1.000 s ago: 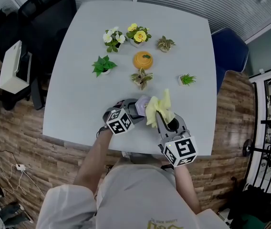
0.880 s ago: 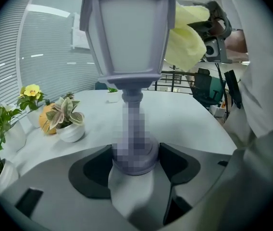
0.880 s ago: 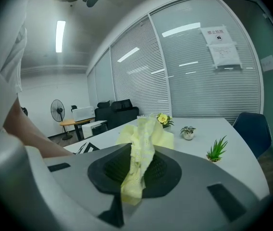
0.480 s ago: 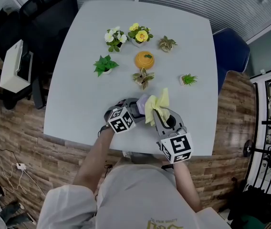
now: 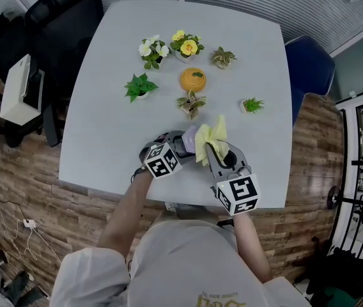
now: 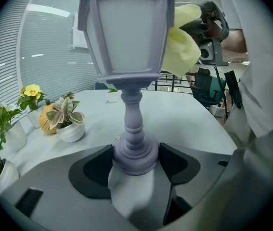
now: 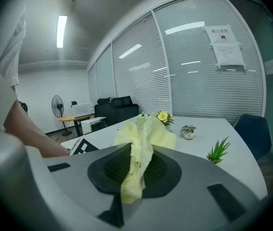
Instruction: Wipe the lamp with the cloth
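Big grey table [image 5: 105, 94] fills most of the view. The lilac lamp [image 6: 127, 42] is upright over the table's near part, in front of the person. The left gripper [image 6: 135, 165] is clamped on the lamp's round base. The right gripper [image 7: 135, 170] sits just right of the lamp, jaws pinched tight on a yellow cloth [image 7: 143, 134] that's bunched up against the lamp's shade. Past the lamp there's an orange pot [image 5: 193, 80], plus a few little potted plants [image 5: 140, 87] scattered beyond the lamp too.
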The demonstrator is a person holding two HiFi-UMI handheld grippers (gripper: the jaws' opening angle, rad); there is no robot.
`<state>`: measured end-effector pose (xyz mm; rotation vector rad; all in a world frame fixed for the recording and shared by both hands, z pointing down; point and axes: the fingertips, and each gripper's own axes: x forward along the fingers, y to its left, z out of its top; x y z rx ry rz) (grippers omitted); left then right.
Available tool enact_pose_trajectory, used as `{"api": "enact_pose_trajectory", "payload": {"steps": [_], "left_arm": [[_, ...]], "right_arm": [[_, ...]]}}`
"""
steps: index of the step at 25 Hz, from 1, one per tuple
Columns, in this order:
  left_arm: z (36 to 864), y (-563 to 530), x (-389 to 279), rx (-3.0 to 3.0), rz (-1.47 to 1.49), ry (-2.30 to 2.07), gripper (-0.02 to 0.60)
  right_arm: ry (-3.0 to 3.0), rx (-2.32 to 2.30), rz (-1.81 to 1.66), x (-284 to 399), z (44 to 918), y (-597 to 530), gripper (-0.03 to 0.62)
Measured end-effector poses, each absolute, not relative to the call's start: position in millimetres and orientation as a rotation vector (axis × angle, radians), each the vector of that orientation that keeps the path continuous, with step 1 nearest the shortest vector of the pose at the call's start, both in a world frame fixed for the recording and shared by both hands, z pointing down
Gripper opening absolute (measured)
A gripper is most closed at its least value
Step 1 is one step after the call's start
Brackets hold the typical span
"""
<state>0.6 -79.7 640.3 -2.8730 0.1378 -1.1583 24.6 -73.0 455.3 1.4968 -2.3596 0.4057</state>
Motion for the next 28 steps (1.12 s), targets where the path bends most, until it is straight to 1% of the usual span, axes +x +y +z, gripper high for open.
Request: {"api": "enact_pose_trajectory", "payload": {"steps": [28], "left_arm": [[641,-80,1,-2.874,-1.165,0.135,0.317]], "right_arm": [[-2.329,1.379,0.481,26,454,-110,0.049]]}}
